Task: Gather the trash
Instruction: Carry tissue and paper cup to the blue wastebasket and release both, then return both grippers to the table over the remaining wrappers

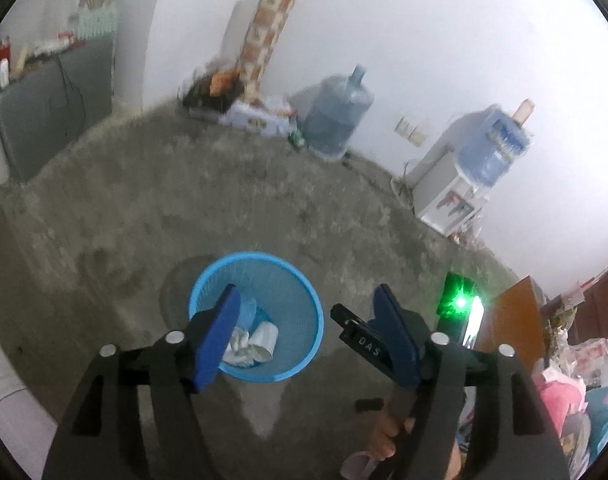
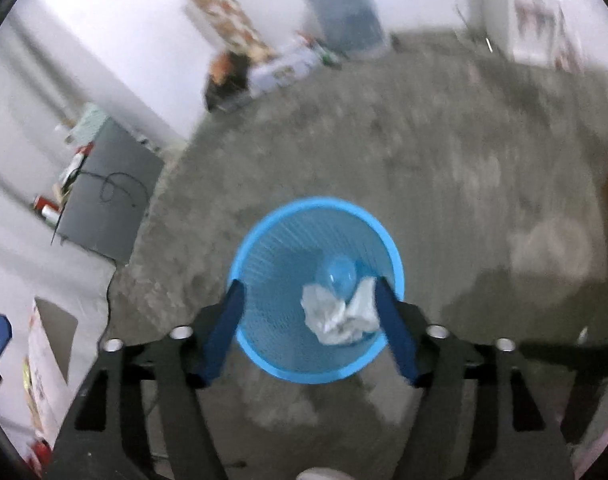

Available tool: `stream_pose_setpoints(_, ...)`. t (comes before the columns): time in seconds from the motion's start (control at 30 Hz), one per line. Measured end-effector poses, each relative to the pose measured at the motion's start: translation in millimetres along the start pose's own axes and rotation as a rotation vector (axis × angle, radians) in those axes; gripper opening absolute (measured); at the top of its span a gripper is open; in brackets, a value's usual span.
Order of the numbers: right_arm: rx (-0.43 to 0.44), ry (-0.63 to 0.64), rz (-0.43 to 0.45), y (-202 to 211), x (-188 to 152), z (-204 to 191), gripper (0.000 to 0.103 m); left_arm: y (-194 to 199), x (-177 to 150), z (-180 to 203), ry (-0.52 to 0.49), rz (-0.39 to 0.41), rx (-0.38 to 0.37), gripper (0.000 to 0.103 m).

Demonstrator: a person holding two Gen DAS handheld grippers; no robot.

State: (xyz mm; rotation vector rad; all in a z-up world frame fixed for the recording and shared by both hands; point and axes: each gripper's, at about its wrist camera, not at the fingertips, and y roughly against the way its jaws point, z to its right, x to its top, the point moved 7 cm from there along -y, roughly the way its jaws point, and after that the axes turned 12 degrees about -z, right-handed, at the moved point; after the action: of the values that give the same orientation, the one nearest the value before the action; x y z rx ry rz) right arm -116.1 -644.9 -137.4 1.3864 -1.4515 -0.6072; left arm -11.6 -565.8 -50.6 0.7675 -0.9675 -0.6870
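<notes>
A blue mesh waste basket (image 1: pixel 288 280) stands on the concrete floor. It also shows in the right wrist view (image 2: pixel 288 236). Inside lie crumpled white paper (image 2: pixel 337 316), a clear plastic cup (image 2: pixel 337 274) and a white cup (image 1: pixel 264 340). My left gripper (image 1: pixel 307 300) is open and empty above the basket's right side. My right gripper (image 2: pixel 307 288) is open and empty, directly above the basket. The right gripper's body (image 1: pixel 367 344) shows in the left wrist view, beside the basket.
Large water bottle (image 1: pixel 337 114), water dispenser (image 1: pixel 455 184), cardboard boxes (image 1: pixel 260 116) and a patterned roll (image 1: pixel 268 28) line the far wall. A dark cabinet (image 1: pixel 52 108) stands at left. A brown board (image 1: pixel 511 324) and bags (image 1: pixel 563 396) sit at right.
</notes>
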Motion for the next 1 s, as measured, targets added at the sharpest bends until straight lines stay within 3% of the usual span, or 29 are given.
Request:
stream_pose_setpoints(0.27,0.025,0.250,0.201,84,-14,-84,0.095,111,-34,-20,0.025,0.165,0.072,0.088)
stream_pose_setpoints(0.53,-0.008,0.515,0.323,130,-55,-156,0.095,209,-82,-67,0.102,0.296,0.160,0.094)
stream_pose_setpoints(0.7,-0.018,0.606,0.370,145,-79,-185,0.095,260,-121,-101,0.173,0.355,0.209,0.094)
stream_pose_setpoints(0.83,0.009,0.716,0.390,158,-101,-212,0.095,305,-154,-132,0.237,0.419,0.274,0.094)
stream_pose_setpoints(1.0,0.101,0.857,0.407,171,-130,-252,0.095,369,-211,-176,0.360,0.512,0.412,0.096)
